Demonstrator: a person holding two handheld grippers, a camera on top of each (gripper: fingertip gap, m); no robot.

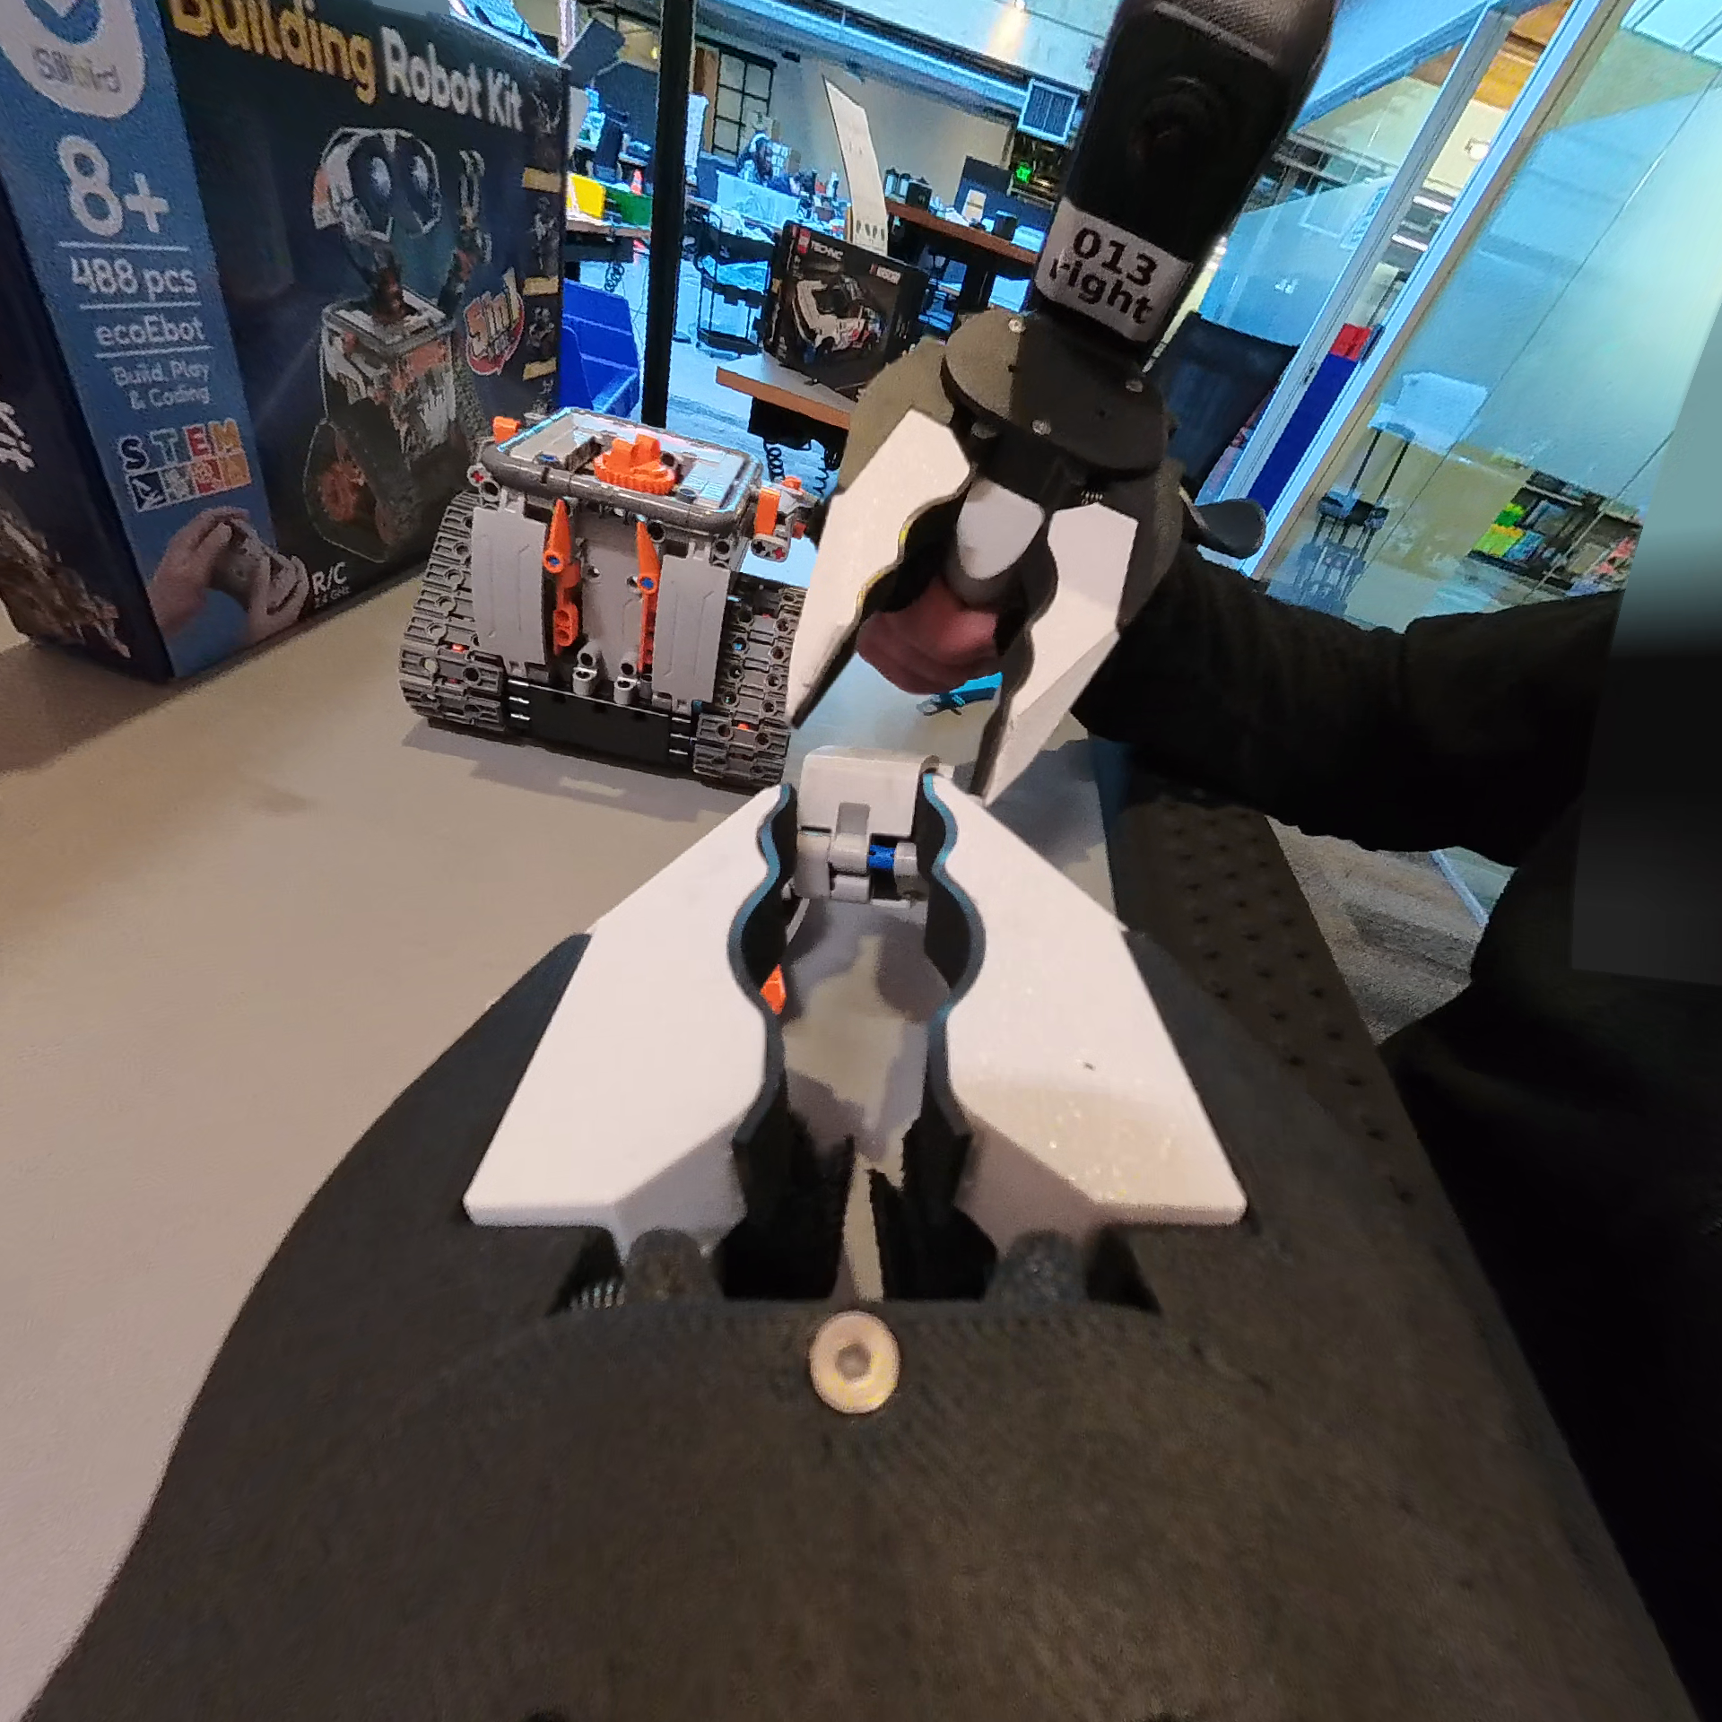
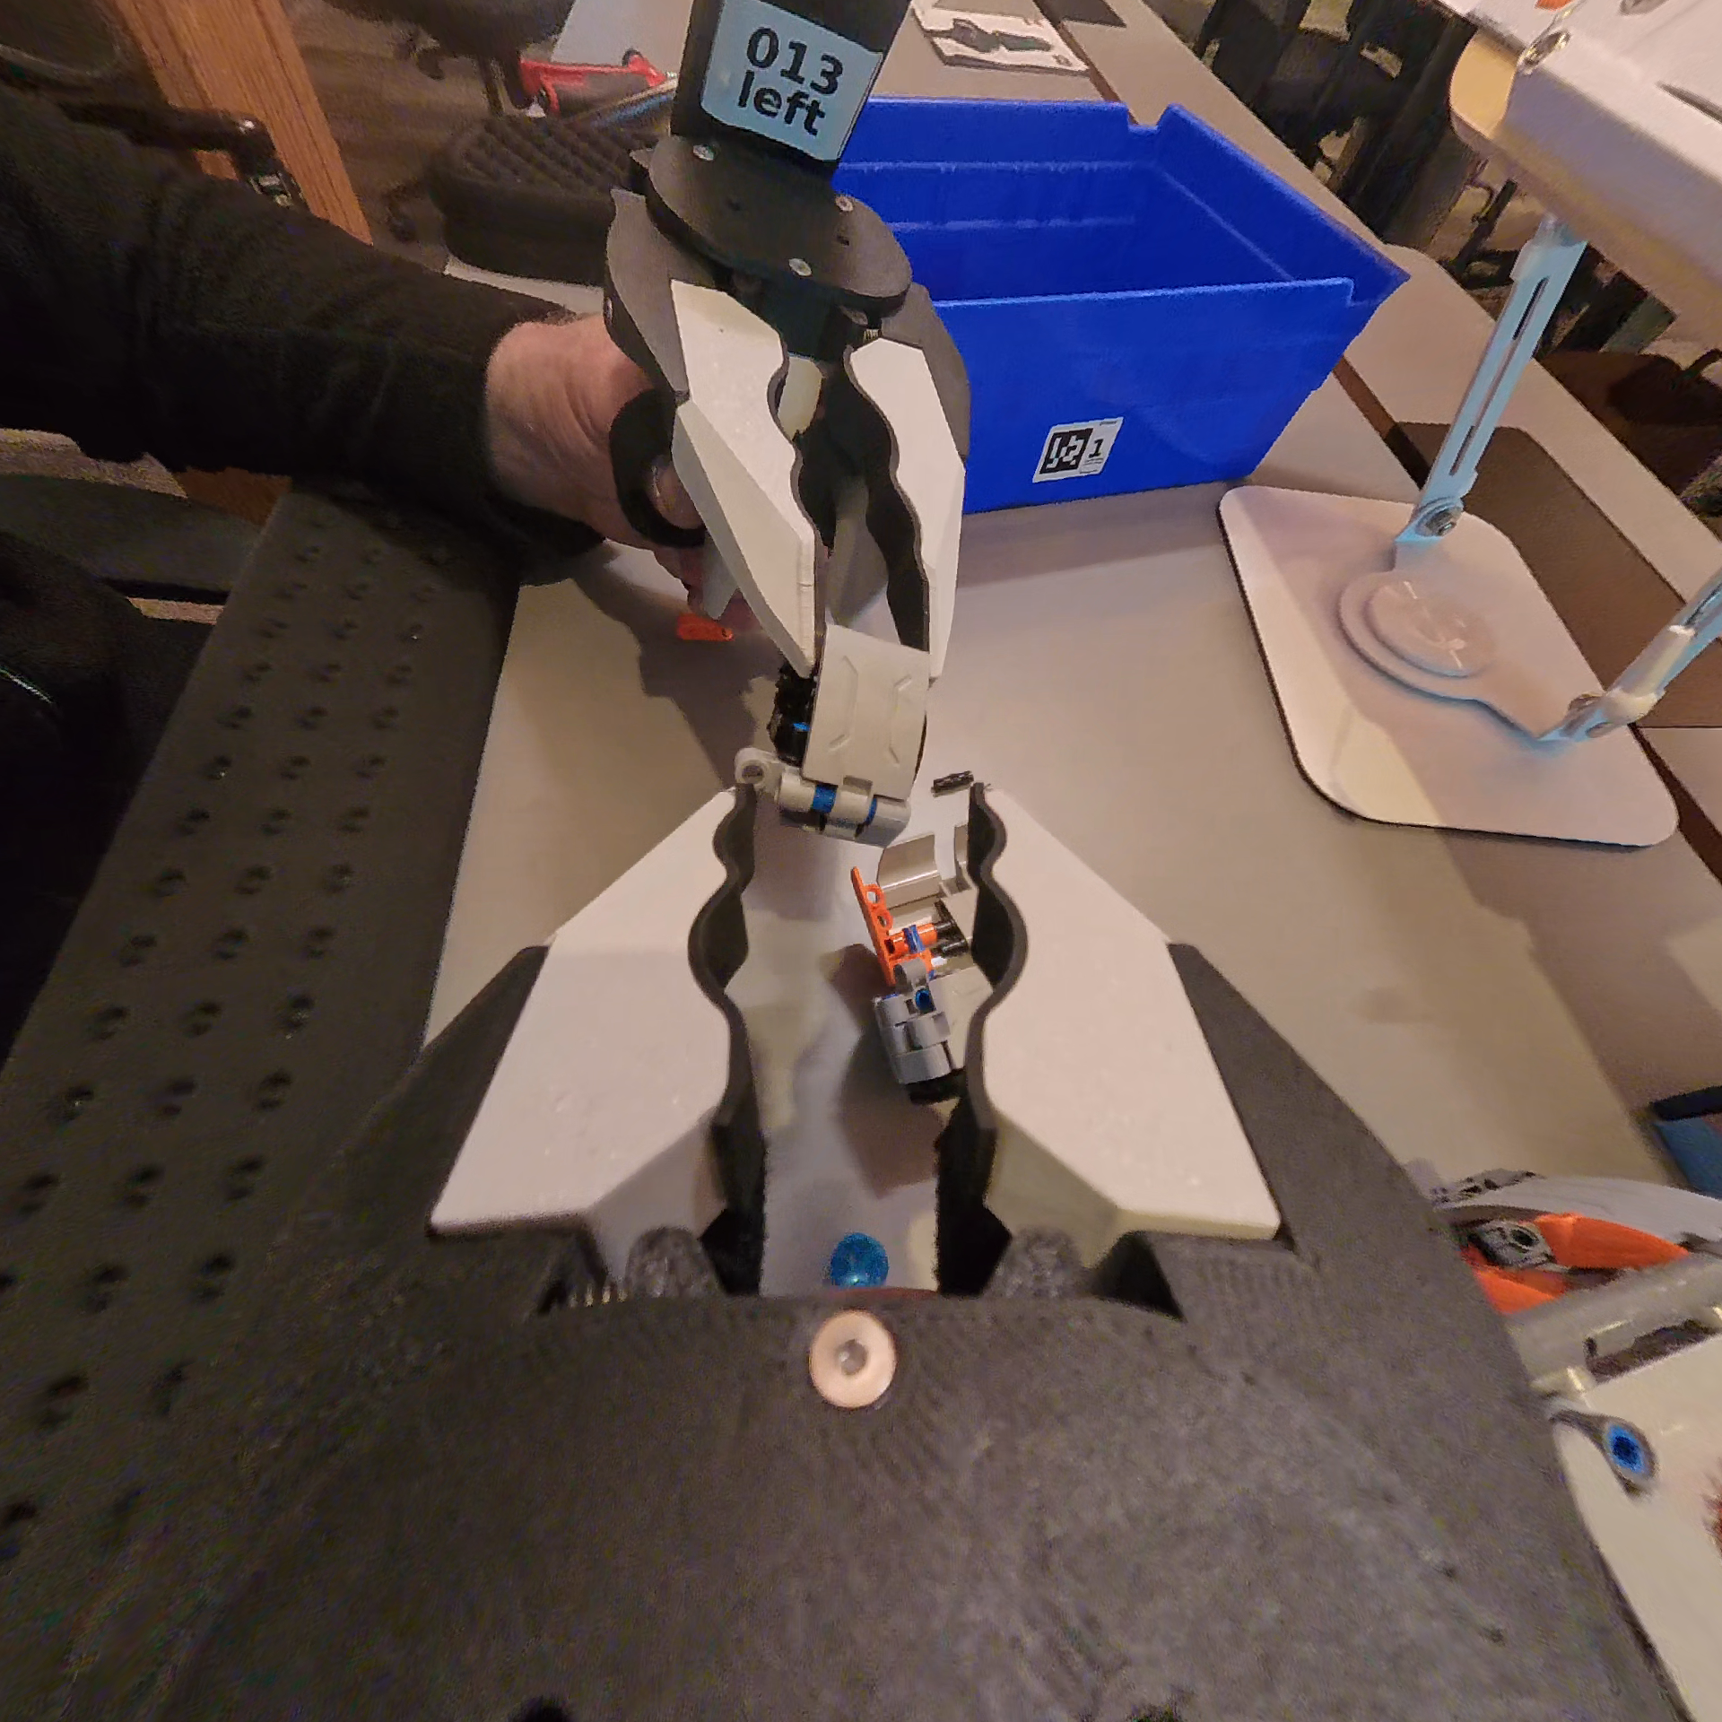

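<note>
Grey plastic brick panel piece (image 2: 862,722) with blue pins being gripped by left gripper (image 2: 862,652), above grey tabletop (image 2: 1118,708). Right gripper (image 2: 853,801) being held released just beside panel piece, over small grey-orange brick assembly (image 2: 908,978). Tracked grey-orange brick robot (image 1: 606,578) standing beyond panel piece, headless.

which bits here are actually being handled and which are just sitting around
Being handled:
- left gripper, shut on the grey panel piece
- right gripper, open beside it

Sitting around:
- small orange-and-grey assembly on the table
- tracked brick robot
- kit box
- blue bin
- white stand base
</note>
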